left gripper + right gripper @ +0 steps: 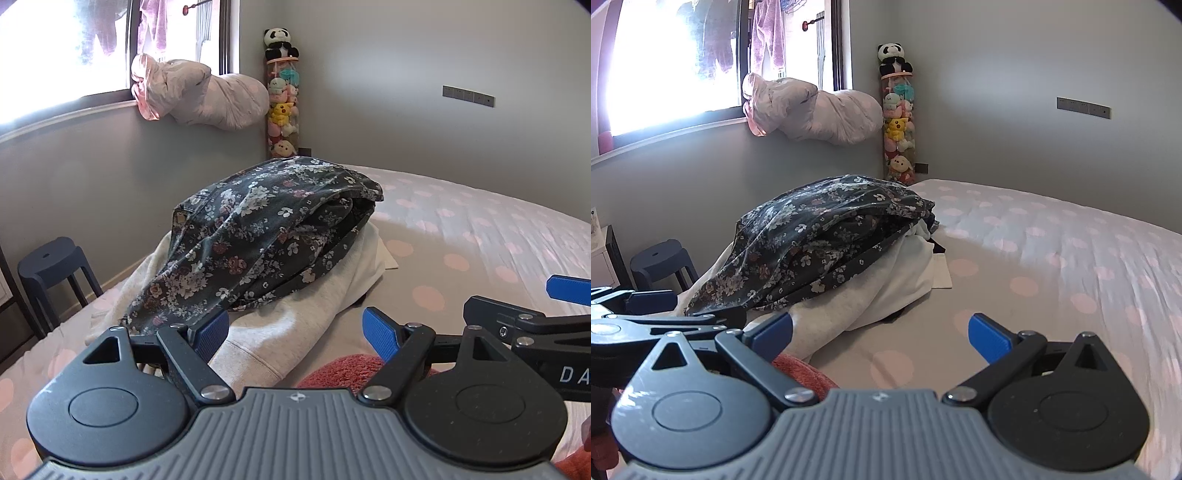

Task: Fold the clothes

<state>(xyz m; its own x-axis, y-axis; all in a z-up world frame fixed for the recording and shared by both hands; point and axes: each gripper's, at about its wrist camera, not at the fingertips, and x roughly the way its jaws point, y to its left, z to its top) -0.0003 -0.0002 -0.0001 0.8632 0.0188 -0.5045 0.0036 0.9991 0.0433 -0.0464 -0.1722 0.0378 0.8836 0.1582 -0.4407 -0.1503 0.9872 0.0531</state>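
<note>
Clothes sit in a pile on the bed (1052, 258), ahead of both sets of fingers and a bit to the left of the right gripper (881, 334). Top of pile = dark floral garment (266, 236), bunched and doubled over on itself w/ loose, uneven edges; under it a cream sweatshirt (280, 325), rumpled, its ribbed hem end reaching in between the left gripper (295, 332) fingers at bed level. A flat white piece (940, 275) pokes out beyond the pile on the far right side, looks laid flat, maybe already folded, can't tell. A red fuzzy item (343, 371) lies just below/near the left gripper's right finger; in the right wrist view it shows beside the right gripper's left finger. Progress, as a judgement: floral piece is roughly gathered, not a neat fold; sweatshirt isn't squared either, so most folding seems left, but this heap could equally be a stack set aside after a rough fold vs. laundry waiting for it. Pics don't settle it. Orientation: floral garment's long axis runs diagonal, from near the left gripper's left finger up and away toward the far right; the thick folded end points away, the thinner trailing end points back at the fingers. Sweatshirt follows about the same line. Both grippers: fingers spread wide apart, holding nothing, side by side just above the bed.
</note>
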